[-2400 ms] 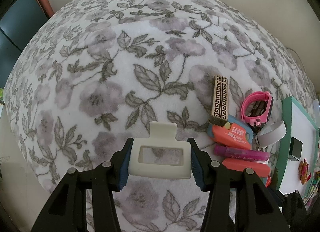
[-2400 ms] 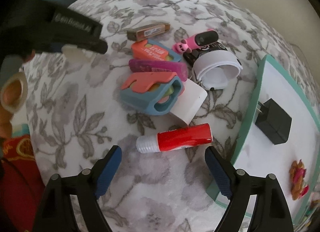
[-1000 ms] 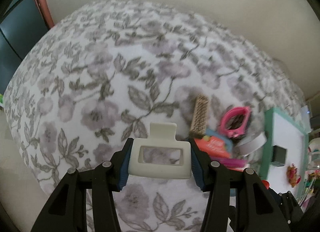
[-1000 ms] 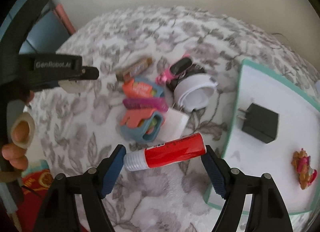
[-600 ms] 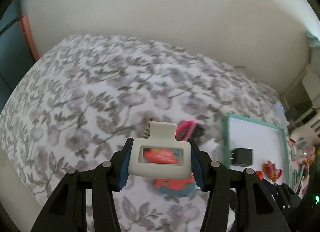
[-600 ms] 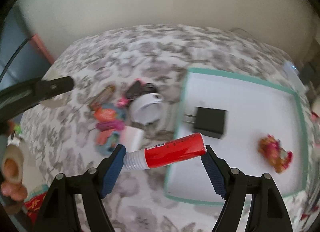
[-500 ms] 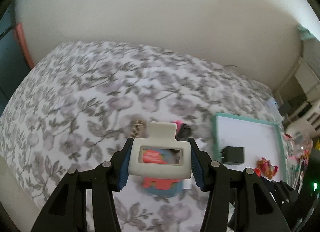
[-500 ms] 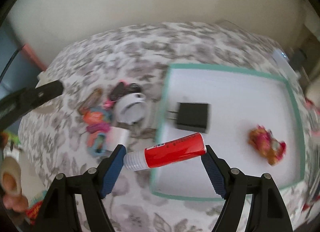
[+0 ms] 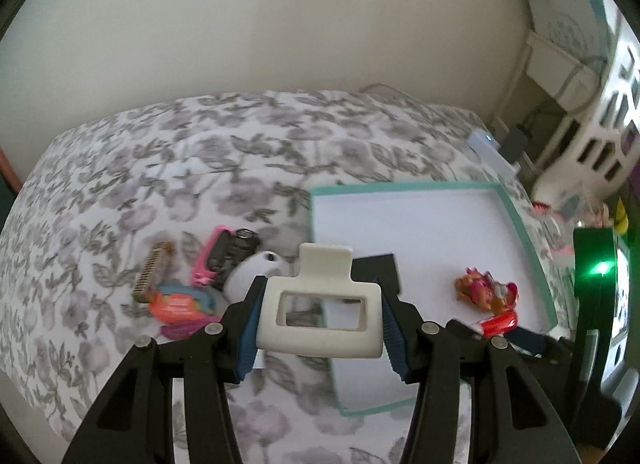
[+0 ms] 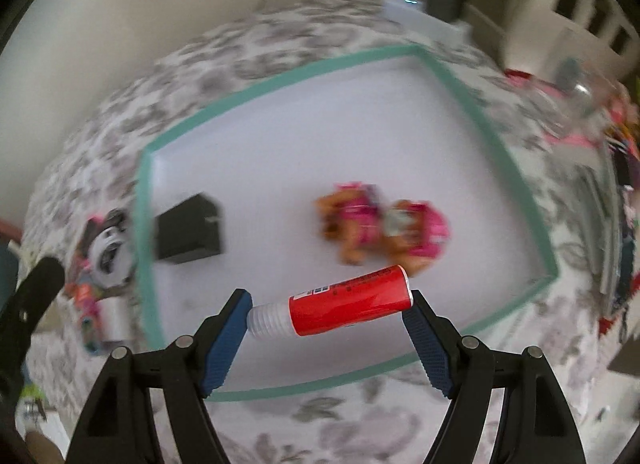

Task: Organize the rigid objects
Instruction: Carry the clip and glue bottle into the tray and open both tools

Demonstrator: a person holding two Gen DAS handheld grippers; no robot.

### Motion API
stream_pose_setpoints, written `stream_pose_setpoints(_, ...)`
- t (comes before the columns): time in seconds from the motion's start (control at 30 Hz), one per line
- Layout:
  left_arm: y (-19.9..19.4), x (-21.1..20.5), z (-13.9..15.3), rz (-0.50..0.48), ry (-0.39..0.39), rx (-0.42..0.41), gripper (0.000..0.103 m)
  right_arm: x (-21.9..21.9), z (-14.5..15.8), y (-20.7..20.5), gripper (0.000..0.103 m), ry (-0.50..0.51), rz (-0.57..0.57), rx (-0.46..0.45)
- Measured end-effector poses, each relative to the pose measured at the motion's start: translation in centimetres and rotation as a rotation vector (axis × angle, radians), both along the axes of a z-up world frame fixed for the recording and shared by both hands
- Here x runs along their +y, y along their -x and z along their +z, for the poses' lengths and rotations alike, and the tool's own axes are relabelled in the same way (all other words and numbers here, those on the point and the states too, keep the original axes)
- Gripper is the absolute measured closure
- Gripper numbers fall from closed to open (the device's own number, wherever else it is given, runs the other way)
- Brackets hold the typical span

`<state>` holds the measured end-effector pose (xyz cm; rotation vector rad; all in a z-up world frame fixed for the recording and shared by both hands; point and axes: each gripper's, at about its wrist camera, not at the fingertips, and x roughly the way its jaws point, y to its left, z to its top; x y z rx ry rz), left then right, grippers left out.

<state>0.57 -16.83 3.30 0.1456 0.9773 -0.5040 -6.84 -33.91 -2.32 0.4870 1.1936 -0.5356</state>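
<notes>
I read the left gripper (image 9: 320,320) as clamped on the white clip (image 9: 320,318), held above the tray's (image 9: 520,232) near-left edge. Right gripper (image 10: 326,324) jaws are clamped end to end on the red tube (image 10: 348,306), over the tray (image 10: 280,76) interior. In the tray: black adapter (image 10: 188,228), pink toy (image 10: 380,228). The other items (image 9: 192,284) lie heaped on the floral bed (image 9: 160,152), left of the tray.
</notes>
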Motion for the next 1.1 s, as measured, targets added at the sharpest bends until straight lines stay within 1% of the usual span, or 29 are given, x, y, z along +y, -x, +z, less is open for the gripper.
stream_pose_setpoints(0.23, 1.1, -2.9, -1.7, -0.056, -0.021, 0.033, 0.049, -2.2, -0.2, 1.1, 0.023, 0.035, -0.055, 0.024)
stream_pose_setpoints(0.4, 1.5, -3.9, -2.8, -0.077, -0.044, 0.05, 0.049, -3.1, -0.4, 1.6, 0.023, 0.034, -0.072, 0.034)
stream_pose_setpoints(0.7, 2.0, -4.7, -3.7, -0.105, -0.065, 0.063, 0.049, -3.2, -0.8, 1.5, 0.023, 0.037, -0.072, 0.051)
stream_pose_setpoints(1.1, 1.9, -4.6, -4.0, -0.105, -0.061, 0.071, 0.048, -2.9, -1.0, 1.3, 0.023, 0.038, -0.052, 0.062)
